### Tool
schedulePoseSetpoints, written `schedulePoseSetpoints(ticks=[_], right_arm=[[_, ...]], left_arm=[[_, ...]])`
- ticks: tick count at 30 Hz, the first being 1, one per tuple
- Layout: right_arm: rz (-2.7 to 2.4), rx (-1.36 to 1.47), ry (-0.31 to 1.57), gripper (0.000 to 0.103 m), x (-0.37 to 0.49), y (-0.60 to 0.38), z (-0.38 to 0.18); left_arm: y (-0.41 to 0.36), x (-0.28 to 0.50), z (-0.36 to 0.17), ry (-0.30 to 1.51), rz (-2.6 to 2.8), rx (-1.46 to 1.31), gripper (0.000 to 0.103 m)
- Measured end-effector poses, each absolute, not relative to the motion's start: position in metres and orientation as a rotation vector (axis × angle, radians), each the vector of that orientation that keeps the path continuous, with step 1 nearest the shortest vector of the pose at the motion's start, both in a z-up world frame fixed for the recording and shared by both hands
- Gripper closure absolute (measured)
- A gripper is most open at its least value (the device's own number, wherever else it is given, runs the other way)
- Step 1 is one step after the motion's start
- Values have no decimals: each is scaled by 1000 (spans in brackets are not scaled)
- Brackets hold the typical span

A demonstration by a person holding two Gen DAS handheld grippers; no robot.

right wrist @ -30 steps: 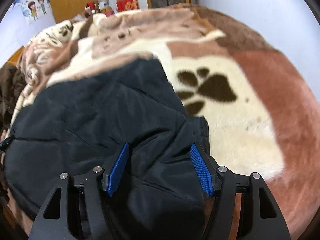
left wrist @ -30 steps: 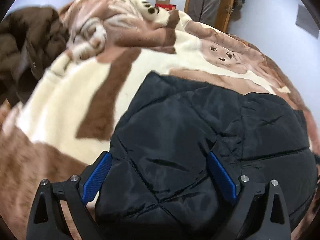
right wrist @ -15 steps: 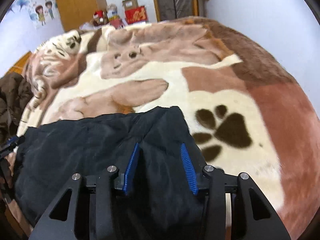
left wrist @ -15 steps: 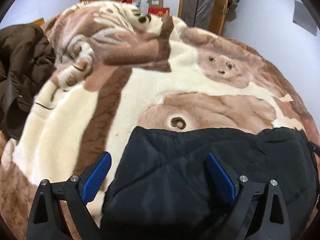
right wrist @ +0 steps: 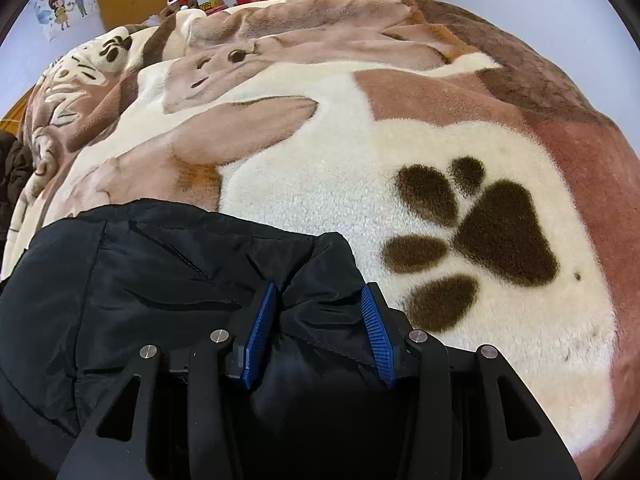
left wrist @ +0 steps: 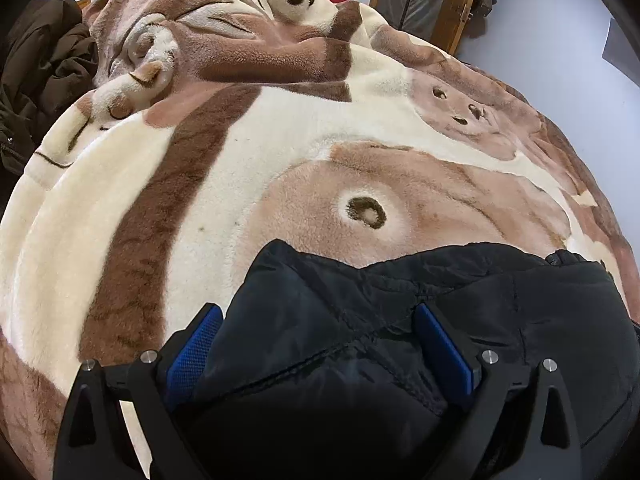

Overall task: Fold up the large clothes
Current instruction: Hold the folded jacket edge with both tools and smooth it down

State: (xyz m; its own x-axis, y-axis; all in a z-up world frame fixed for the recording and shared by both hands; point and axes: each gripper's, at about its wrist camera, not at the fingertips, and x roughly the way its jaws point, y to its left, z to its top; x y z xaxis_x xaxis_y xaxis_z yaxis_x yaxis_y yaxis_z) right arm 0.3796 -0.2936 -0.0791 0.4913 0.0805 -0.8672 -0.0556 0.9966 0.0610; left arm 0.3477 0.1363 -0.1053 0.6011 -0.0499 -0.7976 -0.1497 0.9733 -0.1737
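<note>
plush animal-print blanket (left wrist: 248,168) covers the bed, giving a broad soft surface for folding. the black quilted jacket (left wrist: 500,304) lies bunched across the lower part of both frames. the right gripper (right wrist: 318,316) has its fingers narrowed, having just been closing, on a pinched ridge of jacket. the left gripper (left wrist: 320,344) stands wide with padded fabric bulging between; whether it grips i cannot tell. a brown coat (left wrist: 40,76) waits at upper left.

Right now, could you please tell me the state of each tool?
Left tool: jaws wide, black jacket bunched between them; a grip cannot be told.
Right tool: just closed, shut on the black jacket.
</note>
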Motion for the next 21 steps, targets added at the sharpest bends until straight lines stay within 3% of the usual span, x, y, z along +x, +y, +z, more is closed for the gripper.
schedulePoseSetpoints(ticks=[11, 21], right_arm=[[71, 14, 1050, 58, 381, -291, -78], [102, 57, 983, 56, 346, -295, -11]], left_arm=[[136, 350, -102, 937, 83, -201, 4], [114, 310, -23, 823, 91, -89, 7]])
